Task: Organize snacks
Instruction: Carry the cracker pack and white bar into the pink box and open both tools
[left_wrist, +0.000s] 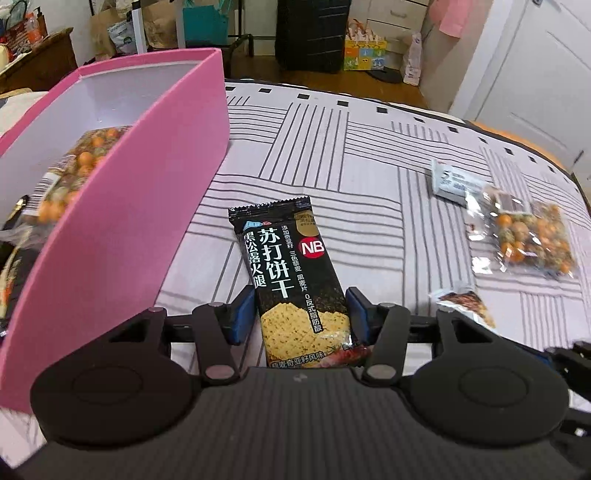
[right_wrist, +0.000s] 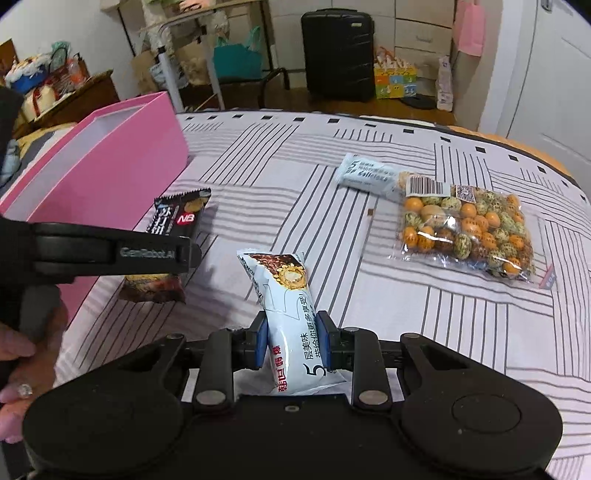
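Observation:
My left gripper (left_wrist: 301, 314) is shut on a black soda-cracker packet (left_wrist: 291, 277), held above the striped bedsheet just right of the pink box (left_wrist: 122, 229). The packet also shows in the right wrist view (right_wrist: 177, 221), beside the left gripper's body (right_wrist: 110, 253). My right gripper (right_wrist: 291, 339) is shut on a light-blue snack packet (right_wrist: 291, 321), held above the sheet. A clear bag of orange and green coated nuts (right_wrist: 469, 232) and a second light-blue packet (right_wrist: 369, 173) lie on the sheet to the right. Another nut bag (left_wrist: 70, 173) lies inside the pink box.
The striped sheet (right_wrist: 332, 140) covers a bed whose far edge drops to a wooden floor. Beyond it stand a black suitcase (right_wrist: 338, 55), a metal rack, bags and a white door. The pink box (right_wrist: 110, 173) sits at the bed's left side.

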